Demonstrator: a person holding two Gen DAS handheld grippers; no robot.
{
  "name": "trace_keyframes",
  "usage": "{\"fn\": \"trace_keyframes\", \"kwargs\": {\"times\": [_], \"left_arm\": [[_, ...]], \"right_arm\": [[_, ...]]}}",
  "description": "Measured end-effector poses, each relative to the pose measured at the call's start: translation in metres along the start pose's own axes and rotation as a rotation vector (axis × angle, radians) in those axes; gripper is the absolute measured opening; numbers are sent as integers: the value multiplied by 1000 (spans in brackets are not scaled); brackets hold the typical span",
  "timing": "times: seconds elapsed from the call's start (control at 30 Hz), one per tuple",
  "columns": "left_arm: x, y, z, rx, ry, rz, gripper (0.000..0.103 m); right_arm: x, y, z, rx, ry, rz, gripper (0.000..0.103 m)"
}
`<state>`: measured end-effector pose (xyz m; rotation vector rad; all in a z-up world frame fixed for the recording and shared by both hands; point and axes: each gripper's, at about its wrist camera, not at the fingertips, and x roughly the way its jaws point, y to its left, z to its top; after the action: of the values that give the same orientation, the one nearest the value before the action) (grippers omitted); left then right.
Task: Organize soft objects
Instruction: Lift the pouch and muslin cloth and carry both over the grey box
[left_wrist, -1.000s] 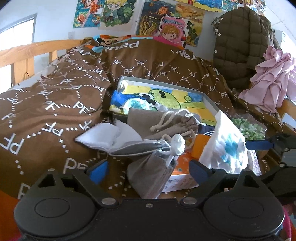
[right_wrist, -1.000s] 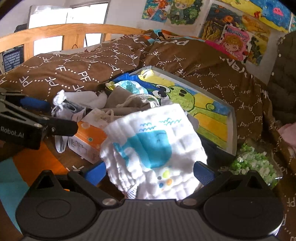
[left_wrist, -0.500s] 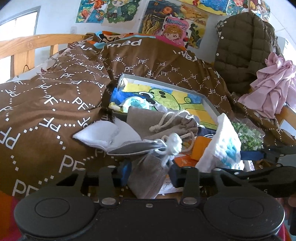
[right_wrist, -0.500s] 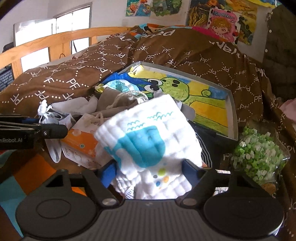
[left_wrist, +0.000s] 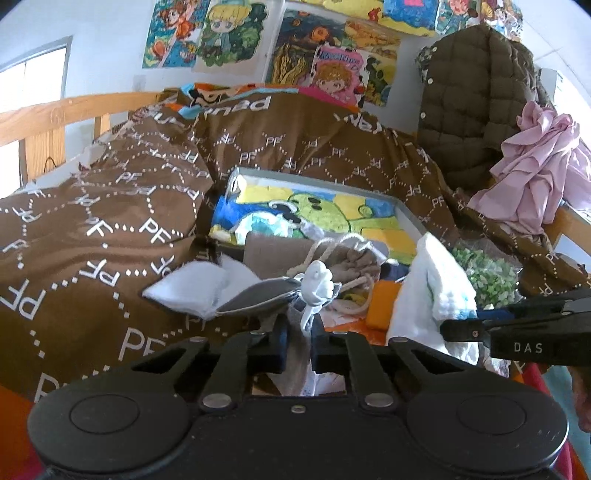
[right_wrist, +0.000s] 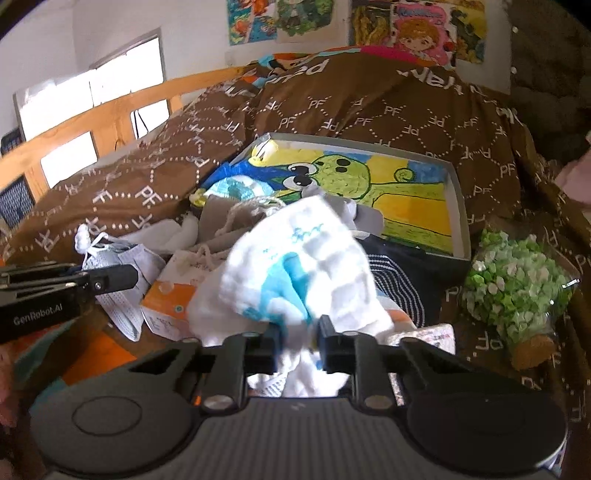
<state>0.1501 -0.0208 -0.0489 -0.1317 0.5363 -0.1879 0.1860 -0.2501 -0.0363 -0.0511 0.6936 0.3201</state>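
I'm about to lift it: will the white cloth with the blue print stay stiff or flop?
Probably floppy: the white cloth bunches and folds where the closing right gripper pinches it. Likely light, being thin quilted fabric. Loose edges may drag over the orange box.

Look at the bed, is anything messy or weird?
Yes. Soft things lie in a jumble in front of the picture box instead of inside it: a beige drawstring bag, a white cloth and a face mask. The orange carton sits tilted under them.

Both wrist views look close, forward and downward, sharing the painted tray (left_wrist: 408, 218) (right_wrist: 458, 192).
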Motion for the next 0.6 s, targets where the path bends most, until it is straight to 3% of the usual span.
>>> {"fn": "trace_keyframes", "kwargs": {"times": [0.2, 0.6], "left_arm": [[-11, -5, 3, 4, -64, -18, 11], [-27, -11, 7, 8, -159, -71, 11]], "right_arm": [[-20, -15, 1, 123, -54, 52, 17], [-61, -41, 7, 258, -270, 90, 17]]}}
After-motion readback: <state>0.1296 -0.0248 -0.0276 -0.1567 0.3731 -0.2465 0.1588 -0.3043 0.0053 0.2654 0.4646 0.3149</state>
